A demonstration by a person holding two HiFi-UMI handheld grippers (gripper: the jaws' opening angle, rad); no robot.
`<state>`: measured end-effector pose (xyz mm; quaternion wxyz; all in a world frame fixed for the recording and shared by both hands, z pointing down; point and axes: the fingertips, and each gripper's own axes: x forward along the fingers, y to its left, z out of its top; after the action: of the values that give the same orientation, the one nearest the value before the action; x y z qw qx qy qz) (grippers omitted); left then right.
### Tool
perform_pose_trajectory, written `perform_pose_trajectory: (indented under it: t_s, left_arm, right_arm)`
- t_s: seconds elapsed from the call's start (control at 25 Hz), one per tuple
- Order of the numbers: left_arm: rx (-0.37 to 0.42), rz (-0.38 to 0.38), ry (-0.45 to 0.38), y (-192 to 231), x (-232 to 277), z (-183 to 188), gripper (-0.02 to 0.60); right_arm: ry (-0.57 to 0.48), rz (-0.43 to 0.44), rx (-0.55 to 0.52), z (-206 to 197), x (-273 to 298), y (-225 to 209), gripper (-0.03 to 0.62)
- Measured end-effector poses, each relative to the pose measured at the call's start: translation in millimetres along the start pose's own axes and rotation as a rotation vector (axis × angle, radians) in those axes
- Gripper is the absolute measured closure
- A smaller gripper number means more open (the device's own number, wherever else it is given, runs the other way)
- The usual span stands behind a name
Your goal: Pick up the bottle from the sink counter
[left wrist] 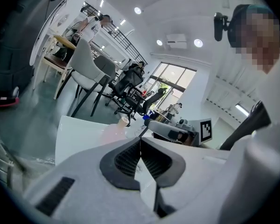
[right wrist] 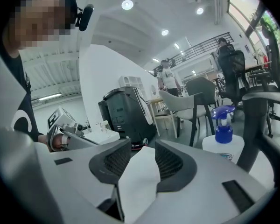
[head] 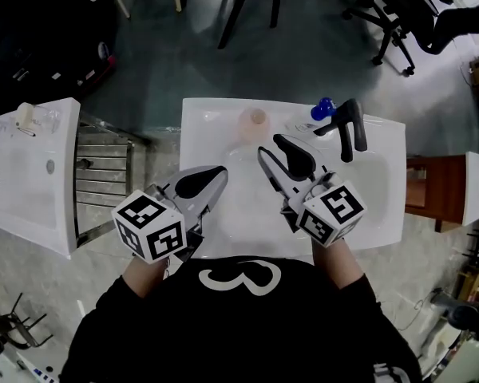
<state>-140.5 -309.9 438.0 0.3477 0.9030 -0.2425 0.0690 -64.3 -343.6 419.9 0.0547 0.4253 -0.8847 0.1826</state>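
Open room w/ grey floor, chairs and office seats behind; in front of the person, white sink desk (head: pixel 199 134) w/ basin in the middle and black faucet (head: pixel 347 126) at back right.

Two bottles on the back rim, so cannot tell which one the task means:
- pale pink translucent bottle w/ beige cap (head: pixel 255 120), back centre, upright.
- white bottle w/ blue pump head (head: pixel 322 110), just beside the faucet, upright.

Tongs: left tongs (head: pixel 215 174) pressed together, tips meeting, nothing between. Right tongs (head: pixel 273 148) spread, empty, only white basin seen through the gap. Both hover over the basin, well short of either bottle.

Handling (judgement): both prob. light plastic, smooth, maybe wet near the basin, so slippery. Take the pink one at mid-body below the cap. Pump bottle is top-heavy; grip the body, not the thin pump neck, and mind the faucet crowding it.

Views:
- Head view alone gives the whole layout w/ both bottles.
- Left gripper view shows the pink bottle (left wrist: pixel 113 132) past the shut tips (left wrist: pixel 140 141).
- Right gripper view shows only the pump bottle (right wrist: pixel 222 139) and faucet stem beyond the open tips (right wrist: pixel 142 146); no pink bottle there.
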Motion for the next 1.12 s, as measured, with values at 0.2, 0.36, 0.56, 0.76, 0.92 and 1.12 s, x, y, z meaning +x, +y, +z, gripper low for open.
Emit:
perform_pose_trajectory:
  t_s: [0.2, 0.36, 0.56, 0.76, 0.92, 1.12]
  left_arm:
    - [-0.008, 0.010, 0.014, 7.2, -1.7, -6.1, 0.566]
    - [-0.023, 0.014, 0.017, 11.9, -3.2, -10.3, 0.566]
    - [-0.038, 0.019, 0.031, 15.7, -1.1, -16.0, 0.566]
    - [-0.053, 0.020, 0.036, 22.8, -5.9, -19.2, 0.566]
    - [-0.061, 0.033, 0.039, 27.3, -6.7, -21.2, 0.566]
    - [-0.085, 0.035, 0.047, 35.4, -9.5, -25.9, 0.566]
  right_arm:
    - [-0.018, -0.034, -0.026, -1.6, 10.6, -11.5, 0.456]
    - [-0.029, -0.053, -0.028, -7.8, 23.0, -20.1, 0.410]
    - [-0.027, -0.104, -0.073, -18.0, 32.8, -35.1, 0.405]
    - [-0.023, -0.151, -0.100, -32.0, 50.3, -46.3, 0.407]
    - [-0.011, -0.159, -0.126, -39.1, 56.8, -52.3, 0.407]
    - [-0.003, -0.183, -0.170, -47.0, 65.1, -54.6, 0.407]
